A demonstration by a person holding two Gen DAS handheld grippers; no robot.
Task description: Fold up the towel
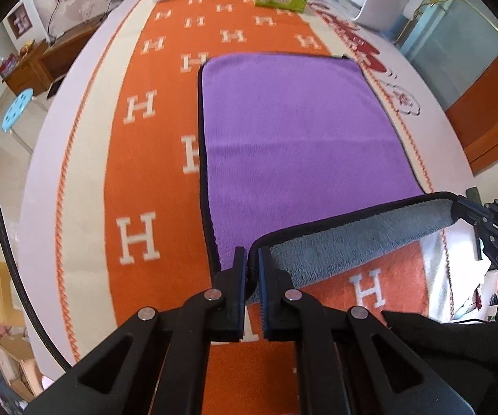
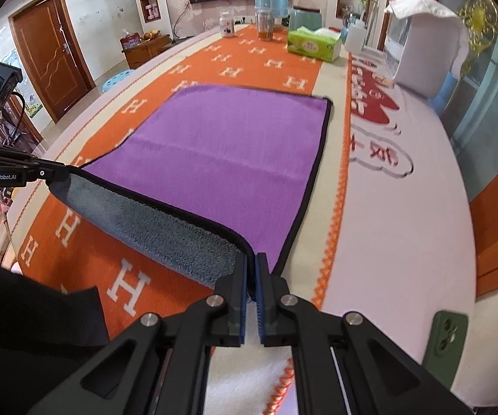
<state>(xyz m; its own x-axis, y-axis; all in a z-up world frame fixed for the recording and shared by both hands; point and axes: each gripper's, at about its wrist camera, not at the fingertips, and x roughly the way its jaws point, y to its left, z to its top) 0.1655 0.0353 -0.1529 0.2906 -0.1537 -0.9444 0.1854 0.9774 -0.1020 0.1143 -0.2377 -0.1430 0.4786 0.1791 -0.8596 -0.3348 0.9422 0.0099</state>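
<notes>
You are working over a table covered by an orange blanket (image 1: 166,131) patterned with white H letters and edged in cream. At the far end, toward 12 o'clock, stand a green tissue box (image 2: 313,45), a glass jar (image 2: 264,25) and a white pill bottle (image 2: 227,25). A wooden door (image 2: 53,65) shows at 10 o'clock in the right wrist view, and a green phone (image 2: 444,339) lies at 4 o'clock near the right gripper.

The purple towel (image 1: 294,131) lies flat mid-table, black-trimmed, with its near edge lifted so the grey underside faces you.

Your left gripper (image 1: 251,263) has its jaws pinched nearly together on the towel's near left corner. Your right gripper (image 2: 251,269) is likewise clamped on the near right corner. The lifted edge spans between them off the blanket; each gripper appears at the other camera's side, at 3 o'clock and 9 o'clock.
</notes>
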